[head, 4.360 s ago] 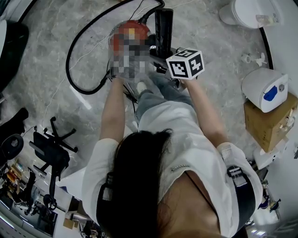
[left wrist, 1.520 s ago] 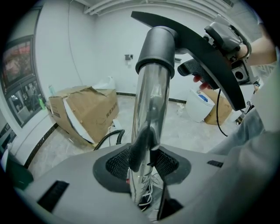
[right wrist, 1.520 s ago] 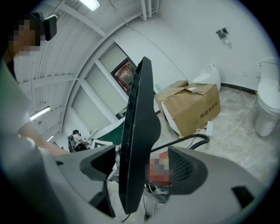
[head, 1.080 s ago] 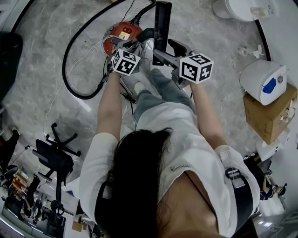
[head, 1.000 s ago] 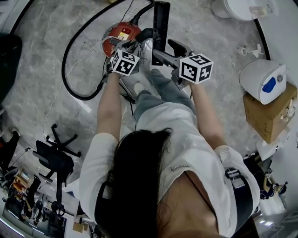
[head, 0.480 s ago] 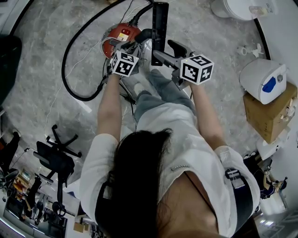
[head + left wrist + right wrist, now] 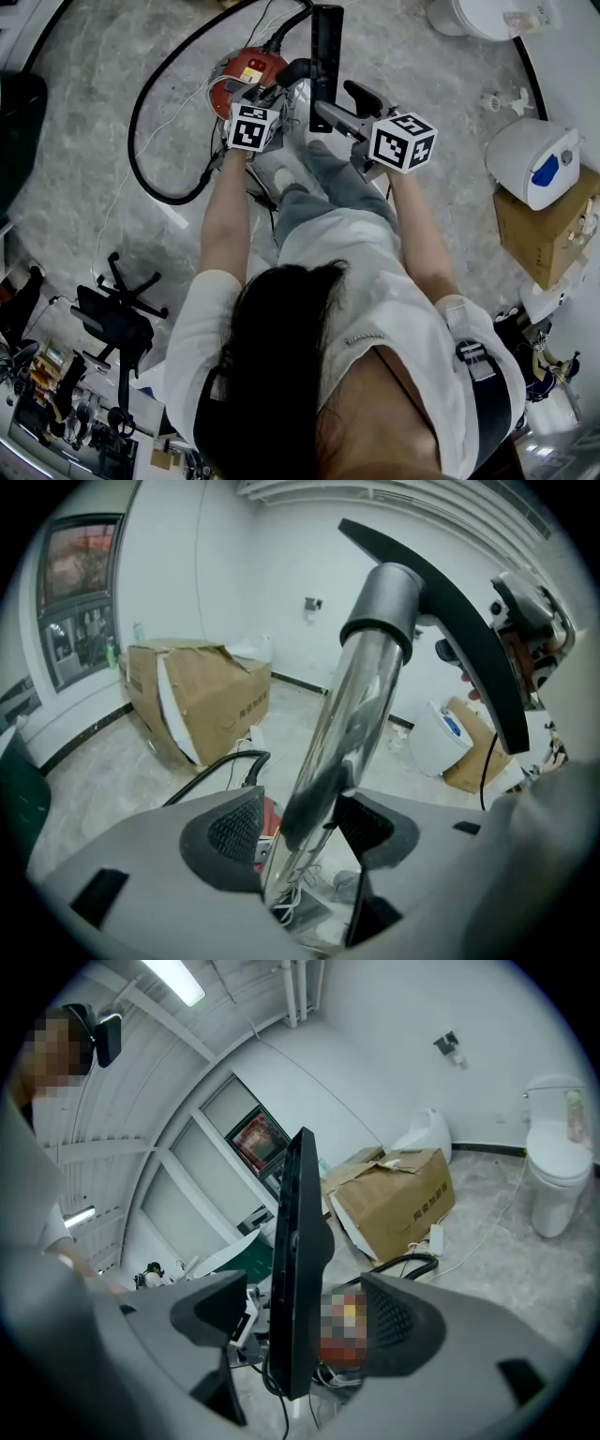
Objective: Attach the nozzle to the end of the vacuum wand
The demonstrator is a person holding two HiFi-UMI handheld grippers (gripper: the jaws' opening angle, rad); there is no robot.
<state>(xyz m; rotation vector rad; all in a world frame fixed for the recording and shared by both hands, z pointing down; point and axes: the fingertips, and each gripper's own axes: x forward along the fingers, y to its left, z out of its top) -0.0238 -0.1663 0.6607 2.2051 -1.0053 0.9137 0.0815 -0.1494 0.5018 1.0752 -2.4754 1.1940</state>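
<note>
Now: left claw letting go of the wand, nozzle apparently seated

Change noted. My left gripper (image 7: 302,829) is opening its jaws. Its marker cube (image 7: 251,127) sits squarer to the head camera than it did half a second back, so the wrist has rolled. Neither hand has shifted place. I read this as the joint being judged made, or a fresh grip on the way.

Item 1: shiny chrome wand tube (image 7: 361,696). It stands between the left pads, close to both and, as far as I can see, no longer squeezed. Its upper end carries a grey collar (image 7: 382,597).

Item 2: long, flat black plastic nozzle (image 7: 325,52). In the head view it stands on end just ahead of both claws, beside the round red vacuum canister (image 7: 246,70). In the left gripper view it crosses directly over the collar. I take it to be pushed on, though I cannot see the seam.

Item 3: right gripper (image 7: 305,1293). The jaws are wide, with the nozzle's thin edge standing between them. A gap shows on either side, so it touches neither pad.

Remaining, by my estimate: confirm the nozzle holds without support.
</note>
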